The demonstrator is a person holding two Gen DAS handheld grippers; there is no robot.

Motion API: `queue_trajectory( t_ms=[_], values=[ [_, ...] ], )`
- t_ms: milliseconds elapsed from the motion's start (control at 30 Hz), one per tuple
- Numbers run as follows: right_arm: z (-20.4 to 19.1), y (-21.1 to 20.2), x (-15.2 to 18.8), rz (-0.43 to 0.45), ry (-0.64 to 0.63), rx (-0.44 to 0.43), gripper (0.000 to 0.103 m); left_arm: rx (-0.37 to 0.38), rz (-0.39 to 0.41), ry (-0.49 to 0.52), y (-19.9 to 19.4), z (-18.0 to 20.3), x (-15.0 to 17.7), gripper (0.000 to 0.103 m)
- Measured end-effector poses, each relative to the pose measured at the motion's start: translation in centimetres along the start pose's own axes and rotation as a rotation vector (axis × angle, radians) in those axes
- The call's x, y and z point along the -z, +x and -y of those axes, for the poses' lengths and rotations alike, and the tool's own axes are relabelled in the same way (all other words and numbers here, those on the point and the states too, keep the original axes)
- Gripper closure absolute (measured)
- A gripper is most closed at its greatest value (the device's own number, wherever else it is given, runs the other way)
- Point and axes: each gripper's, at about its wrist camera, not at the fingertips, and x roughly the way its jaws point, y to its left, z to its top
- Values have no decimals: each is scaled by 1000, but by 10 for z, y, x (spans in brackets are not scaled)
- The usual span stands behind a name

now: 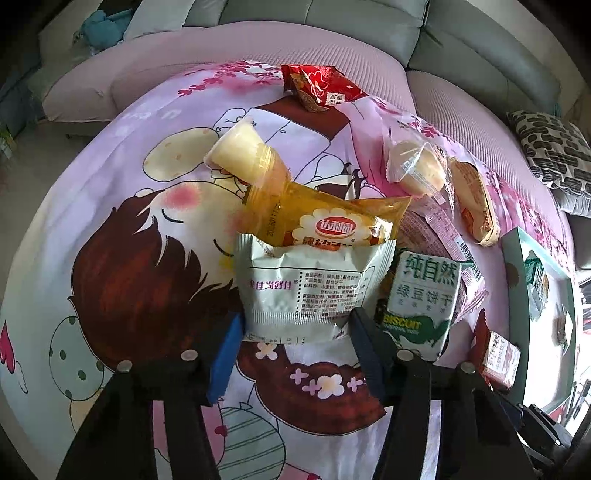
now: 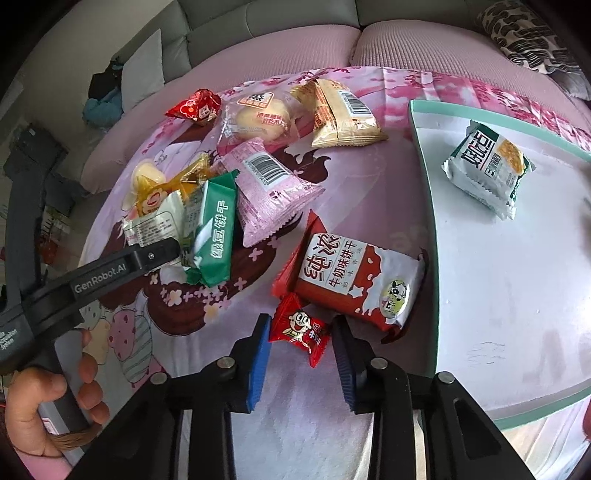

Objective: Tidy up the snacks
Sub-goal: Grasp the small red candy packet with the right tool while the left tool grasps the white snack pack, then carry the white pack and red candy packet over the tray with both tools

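Snack packets lie scattered on a pink cartoon cloth. My left gripper [image 1: 295, 325] is open, its fingers on either side of a pale green-white biscuit packet [image 1: 310, 288], with a yellow packet [image 1: 325, 221] behind it and a green mung-bean biscuit packet [image 1: 424, 299] to its right. My right gripper [image 2: 301, 345] is open around a small red candy packet [image 2: 299, 328], just in front of a red milk biscuit packet [image 2: 354, 284]. A white tray with a teal rim [image 2: 430, 206] at the right holds one silver-green packet [image 2: 487, 170].
Further back lie a pink packet [image 2: 269, 192], a beige packet [image 2: 340, 114], a clear-wrapped bun [image 2: 262, 118] and a red candy [image 2: 195, 107]. A jelly cup [image 1: 243, 151] lies on its side. A grey sofa [image 1: 332, 22] rings the cloth. The left gripper's arm [image 2: 110, 273] crosses the right wrist view.
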Motion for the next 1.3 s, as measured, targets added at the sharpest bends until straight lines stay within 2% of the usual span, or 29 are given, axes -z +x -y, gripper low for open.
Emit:
queue_trajectory(
  t_ms=[400,700,867,1000,1033,1133,1300],
  values=[
    [-4,-14,-1,35,-7,-23,69,12,13,-16,-13,-8,3,48],
    [-5,-25,-3,64,-7,-39,69,12,80,-7,-42,-6,2,53],
    [-4,-25,-3,64,-5,-41,69,11,66,7,-38,-4,2,53],
    [-4,-22,-3,55,-8,-35,69,-4,41,0,-22,-3,1,53],
    [-3,-20,-3,51,-7,-33,69,-14,32,-3,-18,-3,2,52],
    [-1,-15,-3,39,-1,-30,69,-28,22,-16,-12,-3,2,39],
    [0,-9,-2,24,-7,-26,69,-14,27,-57,-10,-3,0,36]
  ],
)
